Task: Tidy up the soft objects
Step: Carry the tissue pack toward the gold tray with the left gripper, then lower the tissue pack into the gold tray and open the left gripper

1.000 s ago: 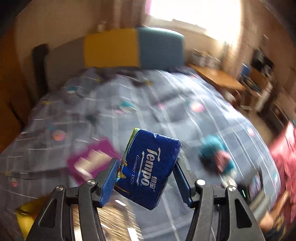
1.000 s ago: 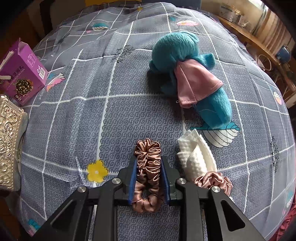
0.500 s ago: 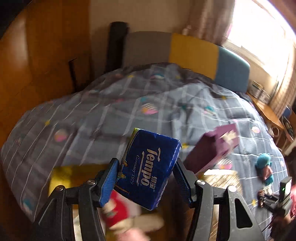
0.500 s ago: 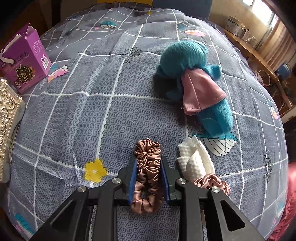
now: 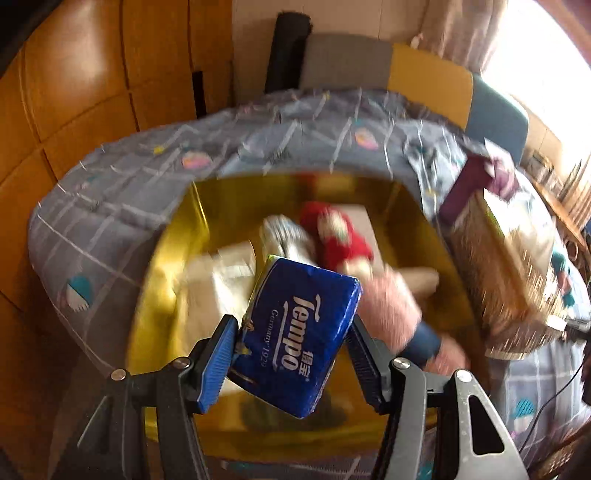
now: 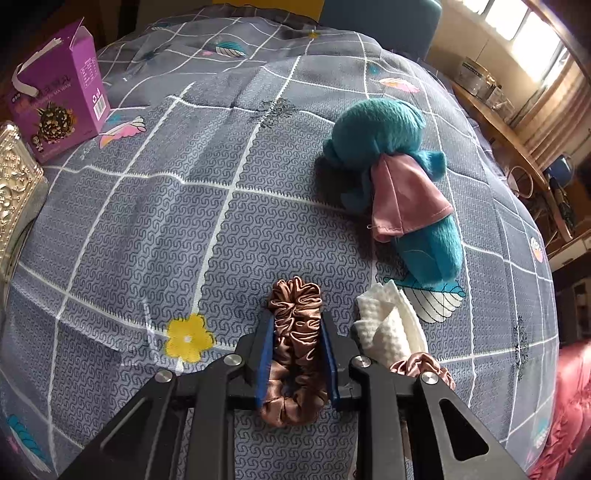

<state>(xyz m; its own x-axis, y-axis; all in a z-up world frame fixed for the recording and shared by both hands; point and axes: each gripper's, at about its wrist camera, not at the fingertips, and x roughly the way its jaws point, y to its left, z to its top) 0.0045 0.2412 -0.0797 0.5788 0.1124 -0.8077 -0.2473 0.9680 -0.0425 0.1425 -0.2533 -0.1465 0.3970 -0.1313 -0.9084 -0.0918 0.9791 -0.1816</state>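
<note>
Blur hides the contents of the yellow box (image 5: 166, 258) beneath the left gripper (image 5: 291, 354), which clamps a tissue pack (image 5: 299, 332). Only the right view shows the right gripper (image 6: 297, 354) pinching a brown scrunchie (image 6: 295, 350) above the bedspread (image 6: 147, 221).

Right gripper (image 6: 297, 347) clamps brown scrunchie (image 6: 295, 350) above bedspread (image 6: 147, 221).

Soft toys (image 5: 341, 240) crowding yellow box (image 5: 173, 258)

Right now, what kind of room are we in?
Most likely a bedroom. The work surface is a bed under a gray grid-patterned quilt, with a padded headboard at its far end. A curtained window and a wooden desk alongside suggest a lived-in home.
</note>
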